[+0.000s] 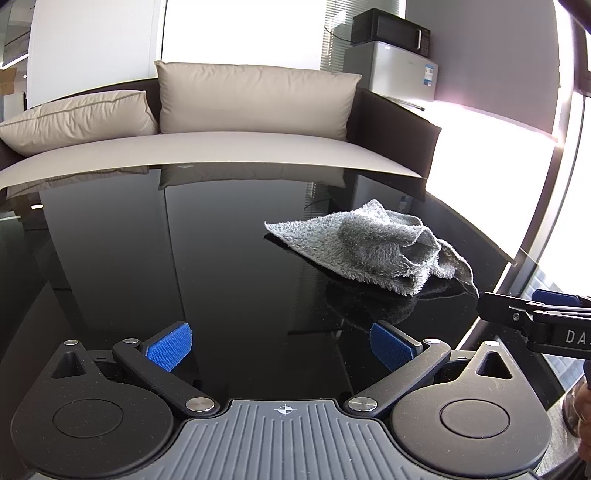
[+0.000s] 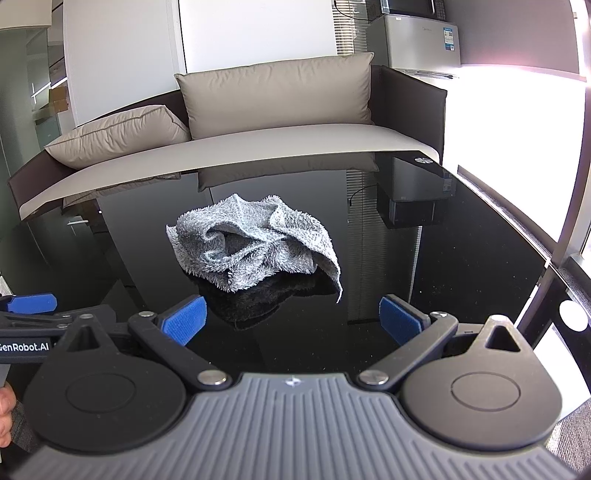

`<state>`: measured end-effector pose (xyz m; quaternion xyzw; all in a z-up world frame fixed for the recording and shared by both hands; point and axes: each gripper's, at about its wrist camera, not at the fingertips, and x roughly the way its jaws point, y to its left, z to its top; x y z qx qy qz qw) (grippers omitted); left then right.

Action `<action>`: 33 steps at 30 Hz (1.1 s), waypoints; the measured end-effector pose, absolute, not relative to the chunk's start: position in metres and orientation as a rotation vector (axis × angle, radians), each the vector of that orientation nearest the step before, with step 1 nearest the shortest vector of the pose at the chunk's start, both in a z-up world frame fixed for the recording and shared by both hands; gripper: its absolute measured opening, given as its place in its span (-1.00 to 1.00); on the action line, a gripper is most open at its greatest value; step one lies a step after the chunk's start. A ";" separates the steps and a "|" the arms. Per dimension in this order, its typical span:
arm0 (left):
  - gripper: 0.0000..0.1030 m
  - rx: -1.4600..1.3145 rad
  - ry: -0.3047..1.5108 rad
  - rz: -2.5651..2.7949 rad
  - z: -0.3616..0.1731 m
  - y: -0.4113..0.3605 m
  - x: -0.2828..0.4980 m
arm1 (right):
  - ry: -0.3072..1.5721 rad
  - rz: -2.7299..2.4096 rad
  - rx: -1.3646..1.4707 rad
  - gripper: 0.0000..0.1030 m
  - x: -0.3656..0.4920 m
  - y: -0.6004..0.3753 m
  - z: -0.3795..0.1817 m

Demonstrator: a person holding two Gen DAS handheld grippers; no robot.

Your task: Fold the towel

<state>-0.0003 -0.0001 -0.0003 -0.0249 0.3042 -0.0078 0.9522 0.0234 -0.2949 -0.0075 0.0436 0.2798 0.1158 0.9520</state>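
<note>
Grey towel (image 2: 255, 243) lies crumpled in a heap on the glossy black table (image 2: 461, 258), on the near side of the sofa (image 2: 280, 96). Left gripper (image 1: 280, 345) hovers near the towel, jaws spread wide, nothing held. Right gripper (image 2: 293, 319) likewise near the towel, wide apart and empty.

Glossy black table (image 1: 221, 258); sofa (image 1: 258, 147); microwave (image 1: 389, 31)

Each tool has a ribbed grey base plate with a small crosshair mark, flanked by two round black housings with silver pivot screws. Black linkage arms carry blue textured pads (image 1: 170, 345). White lettering "GenRobot.AI" marks the left tool (image 2: 31, 314).
</note>
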 end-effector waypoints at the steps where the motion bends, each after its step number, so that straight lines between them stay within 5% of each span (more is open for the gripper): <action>1: 0.98 -0.051 0.619 -0.016 0.000 0.000 0.000 | 0.570 0.235 0.089 0.98 0.024 -0.294 -0.008; 33: 0.98 -0.057 0.624 -0.017 -0.001 0.000 0.001 | 0.585 0.238 0.081 0.98 0.024 -0.292 -0.008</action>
